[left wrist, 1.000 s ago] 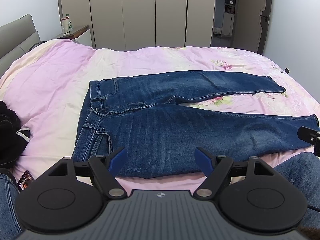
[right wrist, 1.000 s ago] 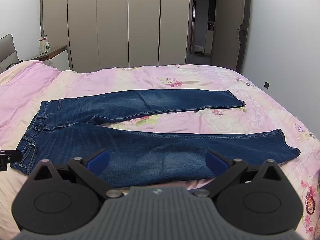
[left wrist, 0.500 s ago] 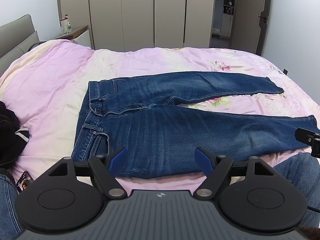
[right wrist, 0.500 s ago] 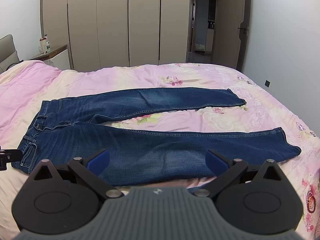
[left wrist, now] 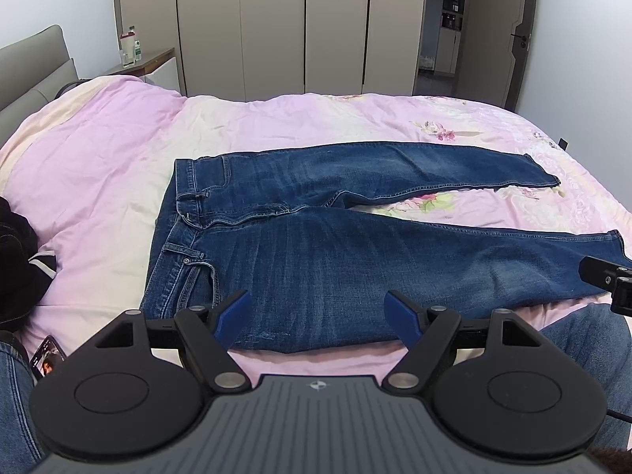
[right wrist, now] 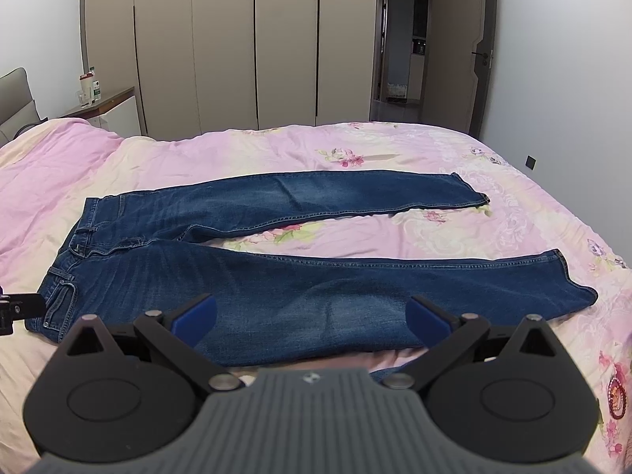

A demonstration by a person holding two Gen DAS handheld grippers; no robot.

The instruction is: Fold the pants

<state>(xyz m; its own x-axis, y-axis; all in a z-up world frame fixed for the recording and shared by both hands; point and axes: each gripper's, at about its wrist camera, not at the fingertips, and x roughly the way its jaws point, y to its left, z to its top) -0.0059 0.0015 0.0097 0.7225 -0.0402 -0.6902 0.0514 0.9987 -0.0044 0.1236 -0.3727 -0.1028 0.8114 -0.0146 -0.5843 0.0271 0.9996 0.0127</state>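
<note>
Jeans (left wrist: pixel 355 252) flat on bed (left wrist: pixel 98 166), unfolded; waistband toward headboard side, legs spread apart in narrow V toward foot of bed. Left gripper (left wrist: pixel 316 314) above near edge by hip, jaws wide, empty. Right gripper (right wrist: pixel 312 316) above near leg, jaws wide, empty. Neither touches denim. Step in hand, by judgement: pre-grasp, no fold made. Next move likely: pinch near-leg edge at hip and hem, carry over far leg, align seams.
</note>
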